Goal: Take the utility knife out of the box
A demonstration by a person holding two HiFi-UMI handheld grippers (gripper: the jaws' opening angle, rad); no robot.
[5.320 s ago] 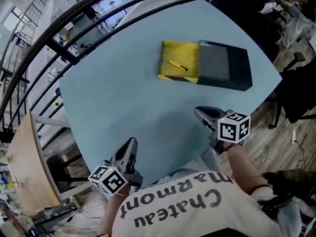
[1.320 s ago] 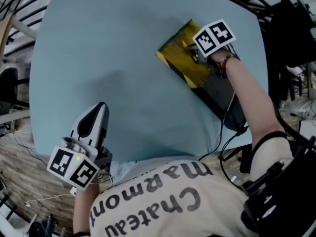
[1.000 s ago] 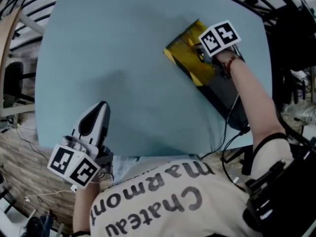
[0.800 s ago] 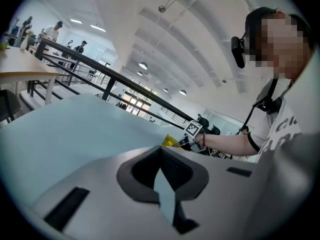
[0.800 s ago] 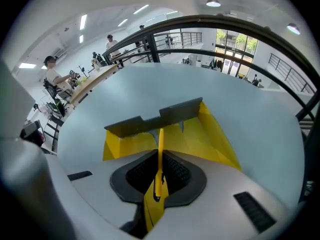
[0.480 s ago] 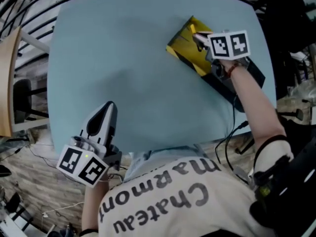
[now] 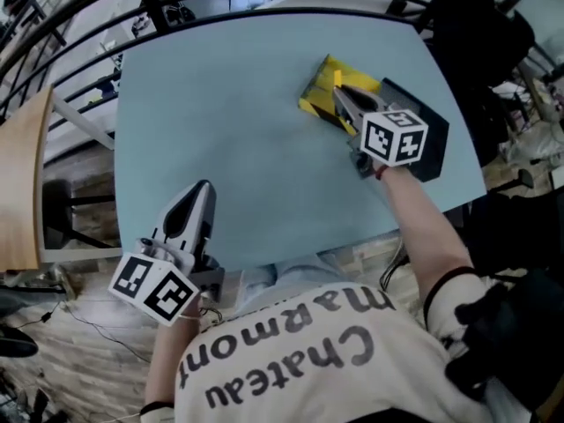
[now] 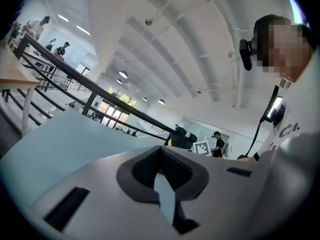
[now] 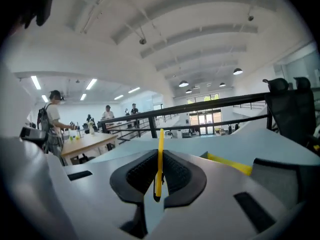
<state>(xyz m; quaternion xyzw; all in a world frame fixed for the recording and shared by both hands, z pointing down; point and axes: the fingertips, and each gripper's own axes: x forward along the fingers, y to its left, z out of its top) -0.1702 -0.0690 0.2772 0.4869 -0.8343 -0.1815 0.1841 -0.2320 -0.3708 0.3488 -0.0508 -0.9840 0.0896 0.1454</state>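
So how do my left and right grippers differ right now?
The right gripper is shut on the yellow utility knife; the left gripper is shut on nothing. The right gripper is by the yellow box; the left gripper is at the table's near edge. Both carry marker cubes.

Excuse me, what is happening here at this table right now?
A person works with two handheld grippers. The right gripper is shut on a thin yellow utility knife and holds it over the open yellow box with a black lid, apparently lifted out. The left gripper is shut, empty, at the near edge of the pale blue table.
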